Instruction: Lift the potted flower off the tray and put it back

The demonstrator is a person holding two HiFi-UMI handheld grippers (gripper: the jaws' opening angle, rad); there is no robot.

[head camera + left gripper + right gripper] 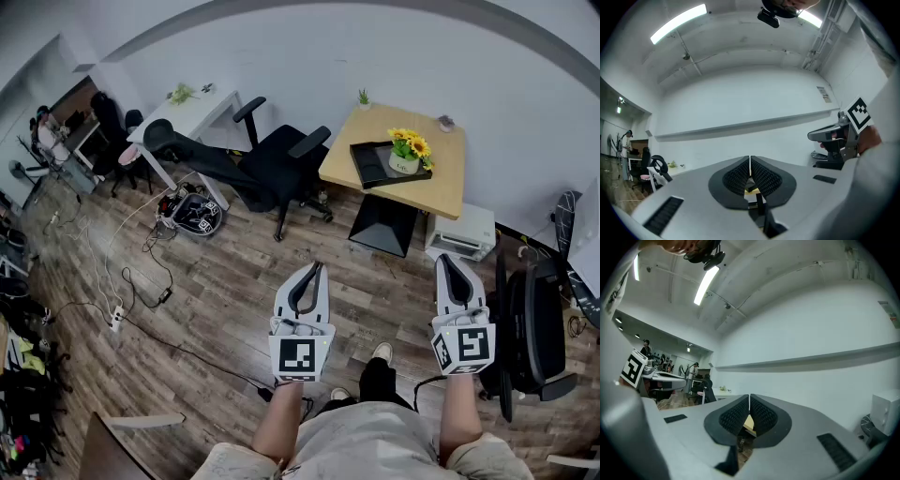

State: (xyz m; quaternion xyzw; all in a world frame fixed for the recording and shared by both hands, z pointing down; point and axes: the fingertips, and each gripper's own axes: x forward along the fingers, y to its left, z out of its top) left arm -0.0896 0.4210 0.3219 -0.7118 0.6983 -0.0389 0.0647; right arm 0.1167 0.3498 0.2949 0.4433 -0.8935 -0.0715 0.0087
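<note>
Closed, empty left hand-held gripper [313, 267], right hand-held gripper [449, 259] closed, empty

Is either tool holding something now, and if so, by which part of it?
Nothing is held. The left tool and the right tool are both shut with nothing between their jaws. The potted flower stands on the tray on the table.

You had the potted flower [409, 150], yellow blooms over a white pot, standing upright at the right end of the black tray [371, 161], which lay on the wooden worktop [452, 180], upper right of the frame.
</note>
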